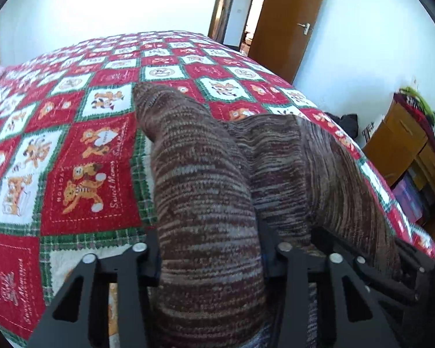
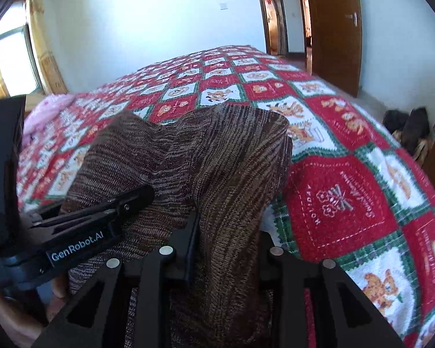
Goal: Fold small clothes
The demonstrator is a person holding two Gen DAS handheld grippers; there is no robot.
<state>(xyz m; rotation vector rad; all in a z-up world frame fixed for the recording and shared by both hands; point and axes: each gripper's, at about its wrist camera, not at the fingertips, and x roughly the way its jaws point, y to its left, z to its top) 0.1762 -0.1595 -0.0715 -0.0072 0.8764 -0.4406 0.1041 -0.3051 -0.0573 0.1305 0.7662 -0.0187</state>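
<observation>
Garment: a brown and grey striped knit garment [image 1: 206, 191] lies bunched on a bed; its thick folds rise between both claws and run away across the cover; which kind of garment it is cannot be told
Left claw: the left gripper [image 1: 210, 255] has its two black fingers pressed against either side of a rolled fold of the knit, gripping it; no gap shows between pads and cloth
Right claw: the right gripper [image 2: 226, 249] is clamped the same way on another fold, the cloth filling the space between its fingers; the left claw also shows in the right wrist view, low on the left, lying against the knit
Bed cover: a red, white and green patchwork blanket [image 1: 72, 150] with cartoon bears covers the whole bed; the garment sits near the closest edge
Containers: a wooden cabinet [image 1: 406, 145] stands right of the bed; its lower shelf holds coloured things too blurred to name
Edges: the blanket's right edge drops to the floor just beside the garment in the left wrist view; a pink cloth [image 2: 43, 110] lies at the far left edge
Open room: the far half of the blanket is bare; beyond it stand a white wall and a brown door [image 1: 287, 20], open
</observation>
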